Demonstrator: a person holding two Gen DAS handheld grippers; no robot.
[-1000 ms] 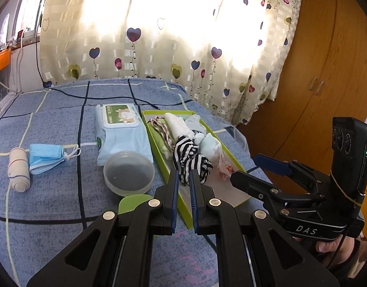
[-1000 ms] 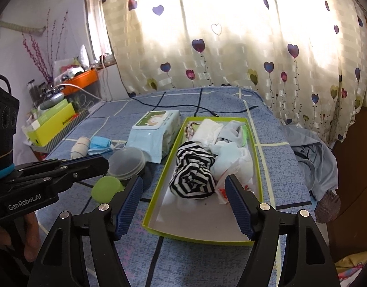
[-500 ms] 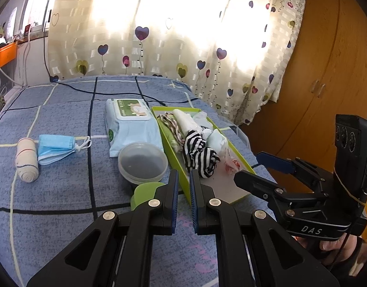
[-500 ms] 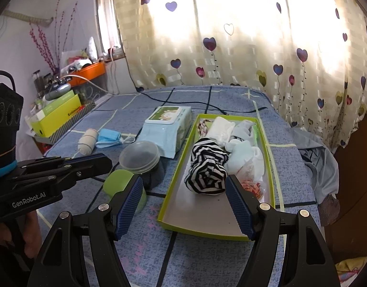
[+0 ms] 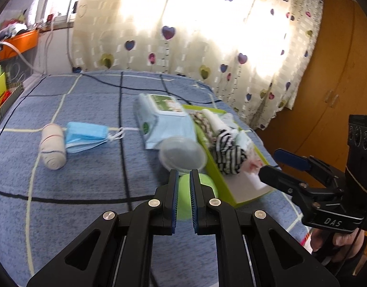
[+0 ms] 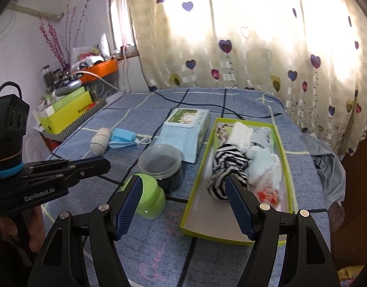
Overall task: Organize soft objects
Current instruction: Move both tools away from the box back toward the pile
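Note:
A green tray on the blue bedspread holds a striped black-and-white cloth, white and pale blue cloths and a small red-and-white item. The tray also shows in the left wrist view. A rolled beige bandage and a blue face mask lie loose at the left. My left gripper is nearly shut and empty, above the bed near the green cup. My right gripper is open and empty, in front of the tray's near end.
A pack of wet wipes lies left of the tray. A clear lidded tub and a green cup stand in front of it. A black cable crosses the far bed. A cluttered shelf stands left, a wooden wardrobe right.
Both grippers have pulled back and up from the tray. The left wrist view has swung left, bringing the bandage and mask nearer its middle. The jaws have not changed.

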